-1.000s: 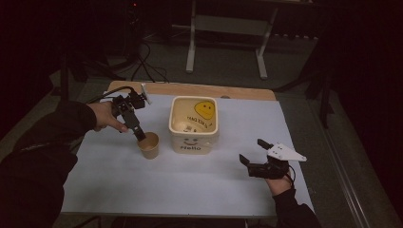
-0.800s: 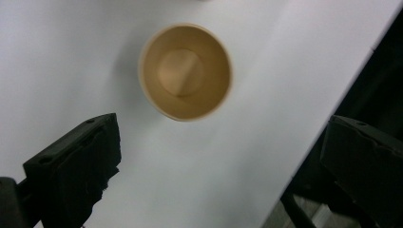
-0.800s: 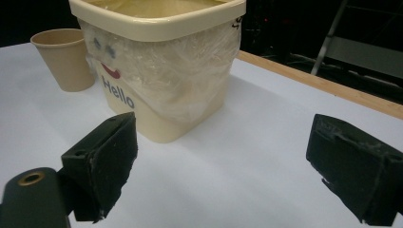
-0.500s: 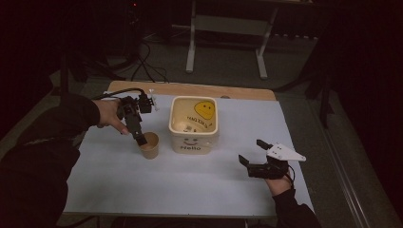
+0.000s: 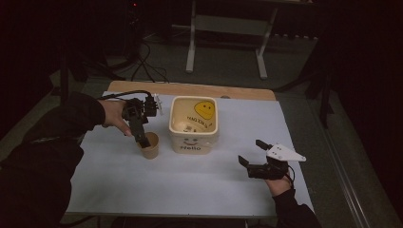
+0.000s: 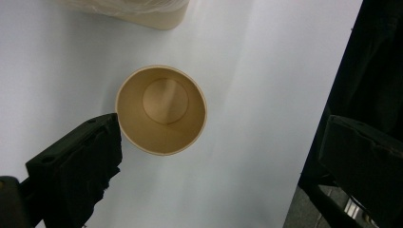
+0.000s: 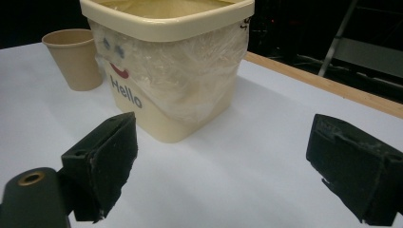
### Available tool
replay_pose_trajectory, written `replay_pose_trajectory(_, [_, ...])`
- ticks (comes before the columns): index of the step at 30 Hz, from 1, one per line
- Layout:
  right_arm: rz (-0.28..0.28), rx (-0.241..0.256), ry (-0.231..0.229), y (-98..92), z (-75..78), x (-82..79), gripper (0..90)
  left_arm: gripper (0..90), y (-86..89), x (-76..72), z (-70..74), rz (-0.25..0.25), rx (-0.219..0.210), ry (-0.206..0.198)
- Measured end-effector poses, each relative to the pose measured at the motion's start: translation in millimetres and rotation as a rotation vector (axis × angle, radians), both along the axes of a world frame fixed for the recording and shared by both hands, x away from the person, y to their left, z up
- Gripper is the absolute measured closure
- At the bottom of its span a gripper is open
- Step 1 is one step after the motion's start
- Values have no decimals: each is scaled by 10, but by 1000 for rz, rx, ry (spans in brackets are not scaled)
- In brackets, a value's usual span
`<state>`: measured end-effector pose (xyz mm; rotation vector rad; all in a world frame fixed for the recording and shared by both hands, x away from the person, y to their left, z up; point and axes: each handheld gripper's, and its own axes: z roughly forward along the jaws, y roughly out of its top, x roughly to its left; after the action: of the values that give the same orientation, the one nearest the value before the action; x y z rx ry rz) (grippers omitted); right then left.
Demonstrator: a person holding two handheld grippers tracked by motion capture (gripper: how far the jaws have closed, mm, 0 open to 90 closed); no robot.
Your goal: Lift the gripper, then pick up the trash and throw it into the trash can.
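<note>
Cup tip-over risk as left gripper hangs over paper cup

Paper cup (image 5: 150,145) stands upright and empty on the white tabletop (image 5: 190,190), just beside the front-left corner of the cream "Hello" tub (image 5: 194,124), apart from it. Left gripper (image 5: 141,140) hovers right above the cup, pointing down. In the left gripper view the cup (image 6: 161,109) sits off to one side: one jaw is at the rim, the other is far out past the tabletop edge. Jaws spread wide, nothing pinched.

Likely trouble, judged from this:
- cup not centred between the jaws, so closing now would probably shove it sideways or knock it over before both pads bite
- cup is light thin paper, a hard squeeze could crush the rim or make it pop out
- near jaw could land on the rim on the way down and tip the cup toward the tub
- tub is close, a swing in that direction may bump it

Right gripper (image 5: 254,157) rests low on the tabletop, well apart from the cup, jaws spread and empty, facing the tub (image 7: 171,61); little risk there unless it slides forward into the tub wall
</note>
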<state>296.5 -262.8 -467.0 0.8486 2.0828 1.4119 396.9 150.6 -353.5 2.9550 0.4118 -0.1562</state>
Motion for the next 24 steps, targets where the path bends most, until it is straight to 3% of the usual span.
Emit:
replay_pose_trajectory(12, [11, -1, 2, 4, 5, -7, 100, 13, 46, -32, -41, -3, -21, -18])
replay_pose_trajectory(24, [22, -5, 5, 12, -1, -3, 100, 13, 99, -17, -310, -26, -18, -17])
